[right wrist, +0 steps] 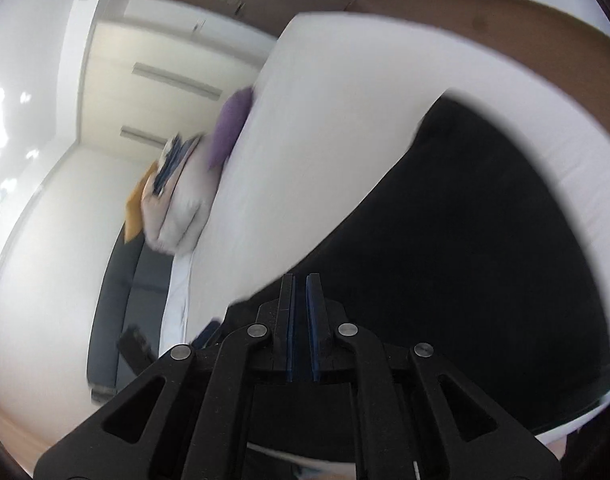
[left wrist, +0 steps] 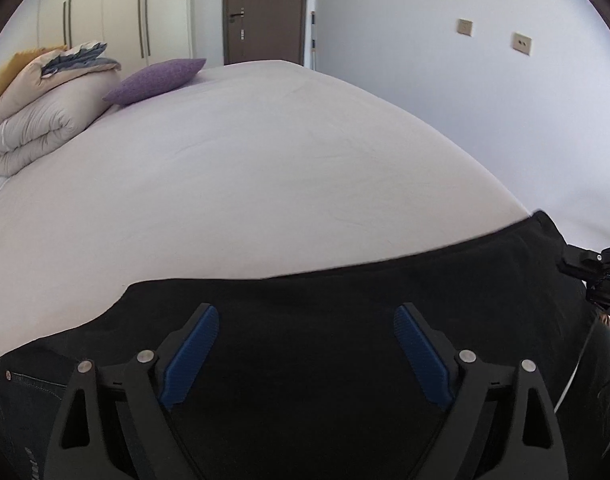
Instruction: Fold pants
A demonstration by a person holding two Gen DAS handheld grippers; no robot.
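Black pants (left wrist: 305,304) lie spread across the near edge of the white bed (left wrist: 245,168). My left gripper (left wrist: 305,320) hovers just over them, its blue-padded fingers (left wrist: 197,344) wide open with nothing between them. In the right wrist view, tilted and blurred, the pants (right wrist: 465,240) fill the lower right over the bed (right wrist: 325,140). My right gripper (right wrist: 301,280) is shut, its fingers nearly together at the pants' edge; the dark cloth seems pinched between them. The right gripper also shows at the right edge of the left wrist view (left wrist: 601,276).
A folded beige duvet (left wrist: 37,120) and a purple cushion (left wrist: 157,80) lie at the bed's far left. Wardrobes (left wrist: 137,12), a brown door (left wrist: 265,12) and a white wall (left wrist: 465,60) stand behind the bed. A dark bench (right wrist: 117,300) stands beside the bed.
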